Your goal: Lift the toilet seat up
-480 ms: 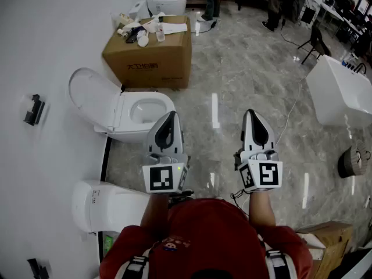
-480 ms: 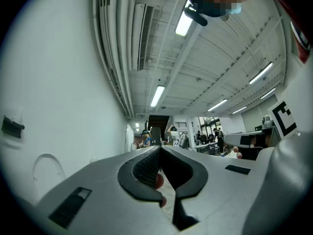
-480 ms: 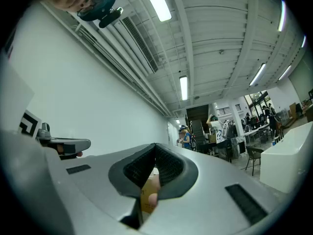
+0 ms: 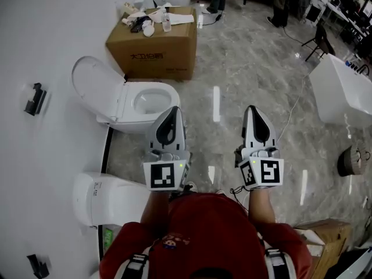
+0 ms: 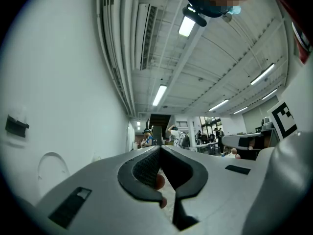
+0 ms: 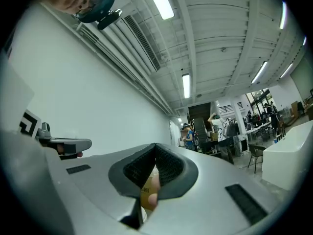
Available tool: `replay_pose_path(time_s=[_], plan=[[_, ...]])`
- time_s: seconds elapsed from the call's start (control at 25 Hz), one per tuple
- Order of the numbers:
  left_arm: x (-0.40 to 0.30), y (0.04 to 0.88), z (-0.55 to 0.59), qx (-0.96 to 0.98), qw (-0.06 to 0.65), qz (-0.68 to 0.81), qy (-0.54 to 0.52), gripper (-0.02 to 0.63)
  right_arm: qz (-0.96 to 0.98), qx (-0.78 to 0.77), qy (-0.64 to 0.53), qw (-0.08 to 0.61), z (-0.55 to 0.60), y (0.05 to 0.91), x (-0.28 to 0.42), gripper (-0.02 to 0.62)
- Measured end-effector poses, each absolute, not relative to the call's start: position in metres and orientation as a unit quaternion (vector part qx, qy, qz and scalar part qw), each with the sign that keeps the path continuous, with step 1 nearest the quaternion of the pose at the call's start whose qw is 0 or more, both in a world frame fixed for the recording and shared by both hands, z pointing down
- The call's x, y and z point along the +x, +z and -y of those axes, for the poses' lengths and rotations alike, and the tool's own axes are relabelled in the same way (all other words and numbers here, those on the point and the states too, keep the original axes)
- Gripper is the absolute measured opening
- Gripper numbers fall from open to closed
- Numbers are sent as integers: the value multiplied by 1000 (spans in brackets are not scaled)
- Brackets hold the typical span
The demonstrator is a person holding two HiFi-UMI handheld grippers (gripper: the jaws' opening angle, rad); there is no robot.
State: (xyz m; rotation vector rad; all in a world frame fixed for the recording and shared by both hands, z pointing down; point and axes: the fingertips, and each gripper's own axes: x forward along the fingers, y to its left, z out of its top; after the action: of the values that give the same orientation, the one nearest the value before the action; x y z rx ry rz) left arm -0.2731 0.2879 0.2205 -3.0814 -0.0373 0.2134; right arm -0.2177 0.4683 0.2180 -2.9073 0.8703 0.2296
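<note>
Open marble floor stretches ahead down the middle. On the left, a toilet with its lid up stands against the white wall, a cardboard box just beyond it and a second toilet, closed, nearer. A white tub and a basket block the right side. A thin cable trails across the floor there.

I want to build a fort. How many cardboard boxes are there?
2. One cardboard box stands by the wall beyond the open toilet; a second cardboard box sits low at the person's right, partly hidden.
</note>
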Motion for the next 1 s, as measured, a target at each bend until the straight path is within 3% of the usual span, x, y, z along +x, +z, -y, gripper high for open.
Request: replay_pose_path(time_s=[0.56, 1.0], plan=[[-287, 235, -218, -998, 6, 12, 58, 11, -286, -953, 69, 66, -400, 224, -233, 14], [-249, 245, -203, -999, 9, -4, 51, 11, -302, -949, 57, 67, -380, 237, -189, 14]])
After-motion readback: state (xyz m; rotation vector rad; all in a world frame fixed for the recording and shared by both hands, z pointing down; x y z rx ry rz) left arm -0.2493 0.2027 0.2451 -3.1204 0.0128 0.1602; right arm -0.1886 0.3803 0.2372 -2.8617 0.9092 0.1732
